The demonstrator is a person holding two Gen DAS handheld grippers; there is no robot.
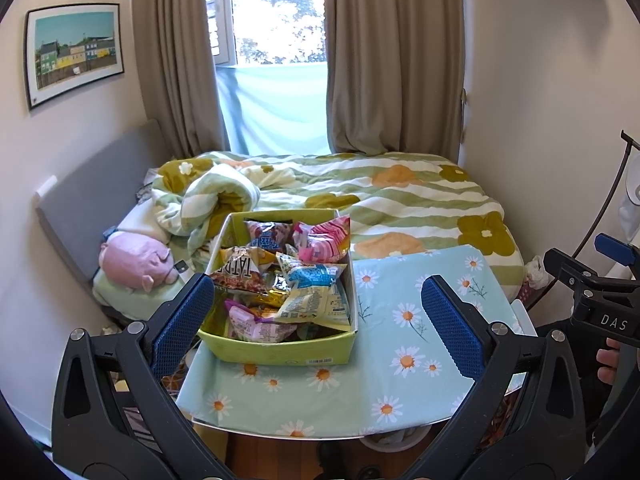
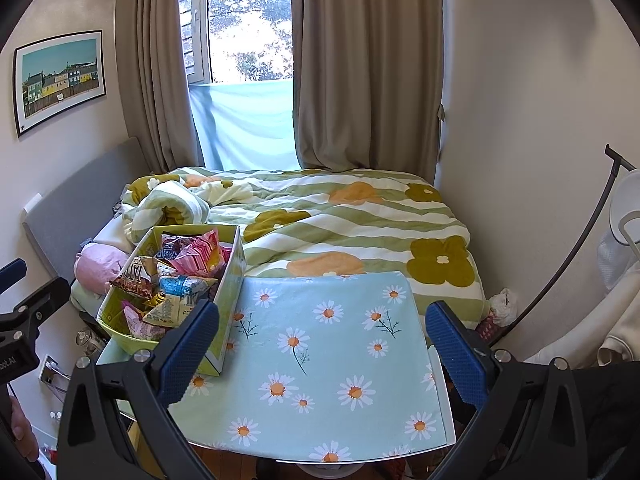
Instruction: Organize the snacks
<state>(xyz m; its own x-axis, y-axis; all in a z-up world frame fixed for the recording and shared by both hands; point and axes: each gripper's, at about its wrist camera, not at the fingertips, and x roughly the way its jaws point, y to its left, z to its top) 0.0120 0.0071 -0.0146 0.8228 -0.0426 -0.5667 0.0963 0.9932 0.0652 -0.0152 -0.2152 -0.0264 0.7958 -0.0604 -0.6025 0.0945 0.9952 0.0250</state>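
Note:
A yellow-green cardboard box (image 1: pixel 280 346) (image 2: pixel 224 312) stands on the left part of a small table with a daisy-print cloth (image 1: pixel 400 340) (image 2: pixel 328 360). It is piled with several snack packets: a pink one (image 1: pixel 324 242) (image 2: pixel 200 258), a blue-and-cream one (image 1: pixel 316 292), a brown one (image 1: pixel 240 272). My left gripper (image 1: pixel 316 320) hovers open in front of the box, nothing between its blue pads. My right gripper (image 2: pixel 320 344) is open over the bare cloth to the right of the box, holding nothing.
Behind the table is a bed with a flowered green quilt (image 1: pixel 400 196) (image 2: pixel 340 220) and a pink plush pig (image 1: pixel 136 260). Curtains and a window stand at the back. A black stand (image 2: pixel 568 256) and white fabric (image 2: pixel 616 320) are at the right.

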